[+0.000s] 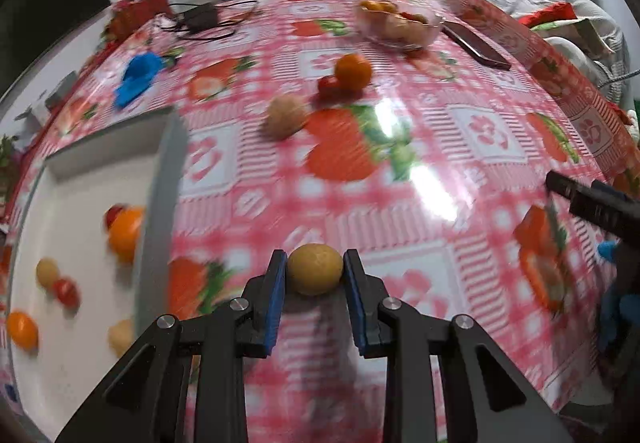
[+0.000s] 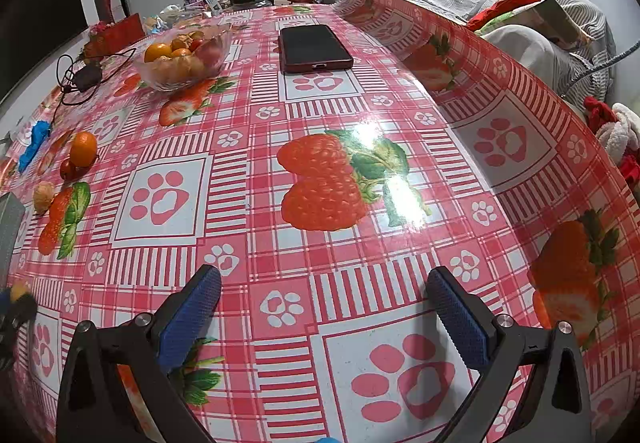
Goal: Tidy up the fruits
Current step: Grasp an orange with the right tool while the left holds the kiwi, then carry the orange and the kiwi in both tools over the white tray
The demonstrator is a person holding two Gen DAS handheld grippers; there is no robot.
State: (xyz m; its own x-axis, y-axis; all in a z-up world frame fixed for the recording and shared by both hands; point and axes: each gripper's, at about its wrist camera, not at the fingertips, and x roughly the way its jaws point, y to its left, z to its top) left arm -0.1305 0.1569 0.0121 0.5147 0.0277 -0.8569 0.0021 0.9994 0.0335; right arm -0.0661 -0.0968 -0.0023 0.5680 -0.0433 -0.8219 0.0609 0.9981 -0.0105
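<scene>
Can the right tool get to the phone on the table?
Probably yes. The right tool is open and holds nothing, and the phone lies flat straight ahead of it. Only bare tablecloth shows between them. The fruit bowl sits off to the side, out of the way.

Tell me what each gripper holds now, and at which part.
The left gripper holds a small round yellow-brown fruit, its blue pads on the fruit's two opposite sides. The right gripper is open and holds nothing.

Right gripper [image 2: 324,303] gapes empty over the tablecloth [image 2: 320,171], phone [image 2: 314,48] beside fruit bowl [image 2: 186,57]
</scene>
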